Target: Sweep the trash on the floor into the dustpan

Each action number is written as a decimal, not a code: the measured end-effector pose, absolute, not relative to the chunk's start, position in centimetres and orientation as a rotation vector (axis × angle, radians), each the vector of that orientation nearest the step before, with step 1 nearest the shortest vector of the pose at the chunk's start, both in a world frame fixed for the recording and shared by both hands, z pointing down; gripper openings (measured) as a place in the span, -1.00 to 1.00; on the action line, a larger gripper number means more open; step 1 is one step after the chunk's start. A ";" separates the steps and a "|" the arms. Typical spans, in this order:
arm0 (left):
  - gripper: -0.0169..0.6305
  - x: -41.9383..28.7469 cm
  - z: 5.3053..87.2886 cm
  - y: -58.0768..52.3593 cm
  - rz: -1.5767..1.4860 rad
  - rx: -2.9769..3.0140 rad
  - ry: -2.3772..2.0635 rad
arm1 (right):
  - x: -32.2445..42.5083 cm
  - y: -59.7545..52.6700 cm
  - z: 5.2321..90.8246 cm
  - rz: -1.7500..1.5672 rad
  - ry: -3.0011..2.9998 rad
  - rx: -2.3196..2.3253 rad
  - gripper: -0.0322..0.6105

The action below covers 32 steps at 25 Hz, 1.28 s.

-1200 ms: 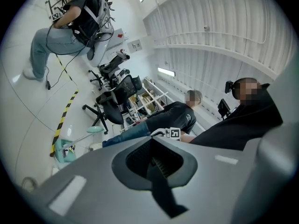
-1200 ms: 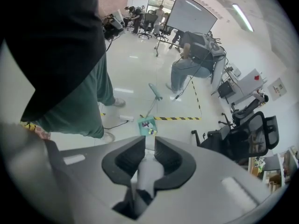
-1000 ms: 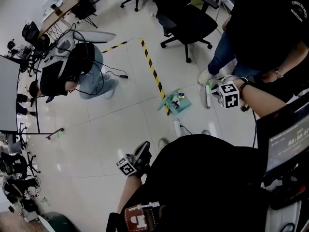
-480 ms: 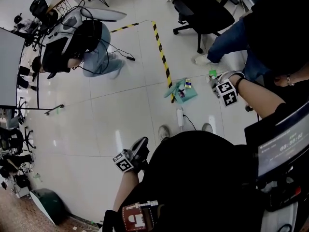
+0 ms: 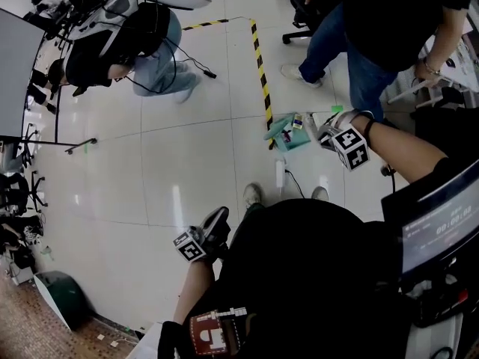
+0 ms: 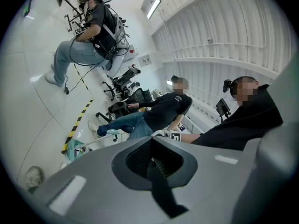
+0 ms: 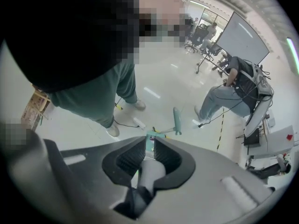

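A teal dustpan lies on the white floor at the end of the yellow-black tape, with small bits of trash in it. In the right gripper view the dustpan shows just past the jaws, its long handle sticking up. My right gripper hangs just right of the pan and points steeply down. It is shut on a white broom handle. My left gripper sits low near my body, pointing level, its jaws closed together with nothing seen between them. The left gripper view catches the dustpan far off.
A white power strip with its cable lies between the dustpan and my shoes. One person crouches at the upper left; another stands at the upper right. Yellow-black tape crosses the floor. A green bin stands lower left.
My right gripper has come closer to the dustpan with the broom handle in it. The standing person has stepped nearer. My left gripper keeps about the same place in the picture.
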State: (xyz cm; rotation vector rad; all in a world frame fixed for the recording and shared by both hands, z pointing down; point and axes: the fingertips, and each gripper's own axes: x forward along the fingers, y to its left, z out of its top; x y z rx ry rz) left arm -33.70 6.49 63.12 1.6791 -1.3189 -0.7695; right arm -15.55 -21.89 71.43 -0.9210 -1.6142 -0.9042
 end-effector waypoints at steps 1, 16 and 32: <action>-0.96 -33.8 63.8 6.3 -0.769 1.683 -1.318 | -15.5 -21.6 71.3 -0.904 -1.631 -0.922 -0.73; -0.96 -31.9 63.1 -0.9 -0.694 1.835 -1.191 | -5.3 -25.8 67.3 -0.658 -1.710 -0.582 -0.72; -0.96 -23.2 59.5 -1.9 -0.625 1.983 -1.104 | 8.7 -23.1 66.5 -0.162 -1.933 -0.172 -0.72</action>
